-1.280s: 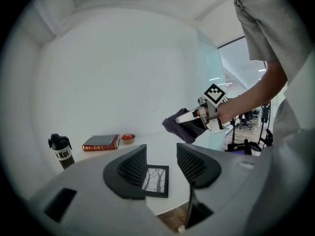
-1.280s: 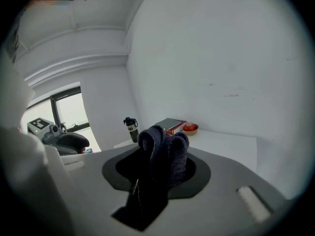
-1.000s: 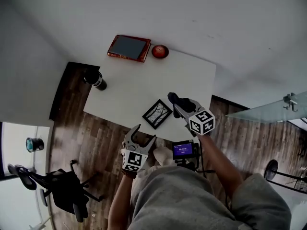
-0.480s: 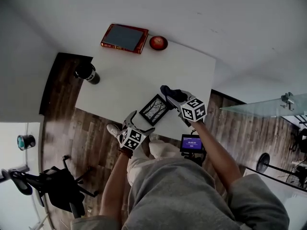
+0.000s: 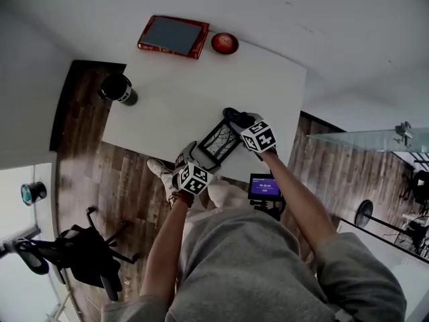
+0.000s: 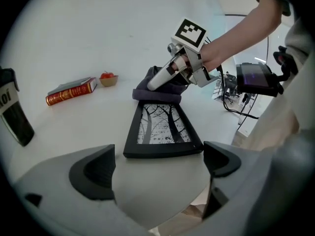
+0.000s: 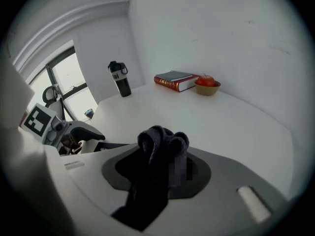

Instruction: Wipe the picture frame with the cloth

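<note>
The black picture frame [image 5: 219,141] with a tree print lies flat on the white table [image 5: 181,106]. My right gripper [image 5: 239,121] is shut on a dark bunched cloth [image 5: 232,116], which rests at the frame's far end. In the left gripper view the cloth [image 6: 160,90] sits on the top edge of the frame [image 6: 162,127]. My left gripper [image 6: 160,163] stands wide open just short of the frame's near edge, with only bare table between its fingers. In the right gripper view the cloth [image 7: 160,146] fills the jaws.
A red book [image 5: 172,36] and a small bowl with a red apple [image 5: 224,43] lie at the table's far edge. A dark flask [image 5: 118,88] stands at the left edge. A small lit screen [image 5: 263,186] and an office chair [image 5: 80,260] stand off the table.
Both grippers have come down onto the table by the frame. The left jaws have opened wide. The cloth has moved from above the table onto the frame's far end.
</note>
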`<action>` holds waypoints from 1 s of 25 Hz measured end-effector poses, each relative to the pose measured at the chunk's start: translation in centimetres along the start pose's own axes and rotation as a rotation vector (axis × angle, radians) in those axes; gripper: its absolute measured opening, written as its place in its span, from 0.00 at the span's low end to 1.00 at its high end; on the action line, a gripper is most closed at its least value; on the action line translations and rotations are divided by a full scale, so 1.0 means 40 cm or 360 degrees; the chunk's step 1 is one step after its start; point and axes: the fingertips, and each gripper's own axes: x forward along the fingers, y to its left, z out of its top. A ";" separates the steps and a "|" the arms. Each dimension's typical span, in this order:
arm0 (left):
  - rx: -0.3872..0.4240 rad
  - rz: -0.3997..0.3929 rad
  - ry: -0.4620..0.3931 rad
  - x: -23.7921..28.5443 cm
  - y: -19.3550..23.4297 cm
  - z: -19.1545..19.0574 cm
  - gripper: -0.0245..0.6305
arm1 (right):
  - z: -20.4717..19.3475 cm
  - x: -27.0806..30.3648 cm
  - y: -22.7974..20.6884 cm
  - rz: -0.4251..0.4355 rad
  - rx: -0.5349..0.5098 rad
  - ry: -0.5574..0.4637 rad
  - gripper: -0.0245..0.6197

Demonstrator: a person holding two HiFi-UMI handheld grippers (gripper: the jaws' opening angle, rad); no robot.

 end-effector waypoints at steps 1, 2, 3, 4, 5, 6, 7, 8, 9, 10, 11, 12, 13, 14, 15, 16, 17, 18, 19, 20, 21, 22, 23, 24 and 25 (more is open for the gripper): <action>-0.0001 0.0003 0.0013 0.003 0.002 0.000 0.88 | -0.010 0.016 0.012 0.0009 -0.0031 0.0043 0.26; -0.0001 0.0005 0.0017 0.006 0.005 0.002 0.88 | -0.020 0.032 0.023 0.0010 -0.0061 0.0084 0.26; 0.0000 0.0008 0.0016 0.008 0.006 0.004 0.87 | -0.030 0.045 0.031 -0.0006 -0.0080 0.0109 0.26; 0.0004 0.0011 0.0013 0.008 0.006 0.004 0.87 | -0.036 0.054 0.037 -0.0041 -0.0083 0.0112 0.26; 0.0010 0.0013 0.0011 0.007 0.006 0.002 0.87 | -0.040 0.059 0.039 -0.0084 -0.0075 0.0099 0.25; 0.0018 0.0013 0.0010 0.006 0.005 0.000 0.87 | -0.042 0.061 0.040 -0.0121 -0.0061 0.0081 0.25; 0.0028 0.0012 0.0010 0.005 0.004 -0.002 0.86 | -0.043 0.061 0.041 -0.0144 -0.0049 0.0065 0.25; 0.0037 0.0008 0.0009 0.004 0.002 -0.003 0.85 | -0.044 0.061 0.042 -0.0153 -0.0042 0.0053 0.25; 0.0044 0.0004 0.0009 0.002 0.000 -0.004 0.85 | -0.045 0.060 0.044 -0.0154 -0.0039 0.0046 0.25; 0.0049 0.0001 0.0010 0.001 -0.001 -0.005 0.84 | -0.045 0.060 0.046 -0.0151 -0.0041 0.0042 0.25; 0.0054 -0.0001 0.0010 0.001 -0.001 -0.005 0.84 | -0.044 0.060 0.048 -0.0149 -0.0051 0.0042 0.25; 0.0059 -0.0002 0.0011 0.001 -0.001 -0.005 0.84 | -0.043 0.061 0.050 -0.0153 -0.0073 0.0043 0.24; 0.0063 -0.0003 0.0015 0.002 -0.001 -0.005 0.83 | -0.042 0.061 0.053 -0.0163 -0.0107 0.0046 0.24; 0.0064 -0.0004 0.0020 0.002 -0.002 -0.005 0.83 | -0.041 0.062 0.055 -0.0175 -0.0151 0.0052 0.24; 0.0063 -0.0006 0.0024 0.002 -0.003 -0.004 0.82 | -0.040 0.061 0.057 -0.0188 -0.0195 0.0061 0.24; 0.0061 -0.0007 0.0025 0.002 -0.004 -0.004 0.82 | -0.039 0.058 0.059 -0.0196 -0.0230 0.0071 0.24; 0.0060 -0.0007 0.0022 0.003 -0.004 -0.004 0.81 | -0.037 0.056 0.061 -0.0200 -0.0251 0.0077 0.24; 0.0060 -0.0007 0.0019 0.002 -0.004 -0.004 0.81 | -0.035 0.054 0.064 -0.0199 -0.0266 0.0078 0.24; 0.0061 -0.0006 0.0018 0.002 -0.004 -0.005 0.81 | -0.034 0.054 0.070 -0.0192 -0.0280 0.0077 0.24; 0.0062 -0.0005 0.0018 0.001 -0.004 -0.006 0.81 | -0.034 0.054 0.081 -0.0171 -0.0296 0.0080 0.24; 0.0064 -0.0005 0.0019 0.001 -0.005 -0.007 0.81 | -0.036 0.055 0.098 -0.0131 -0.0312 0.0089 0.24; 0.0066 -0.0006 0.0019 0.000 -0.005 -0.008 0.81 | -0.041 0.059 0.121 -0.0074 -0.0328 0.0108 0.24; 0.0066 -0.0008 0.0018 0.000 -0.005 -0.007 0.81 | -0.048 0.064 0.144 -0.0018 -0.0346 0.0135 0.24; 0.0065 -0.0009 0.0017 0.000 -0.005 -0.006 0.81 | -0.054 0.070 0.162 0.0016 -0.0362 0.0160 0.23; 0.0064 -0.0009 0.0017 0.000 -0.005 -0.005 0.81 | -0.059 0.074 0.171 0.0024 -0.0363 0.0173 0.23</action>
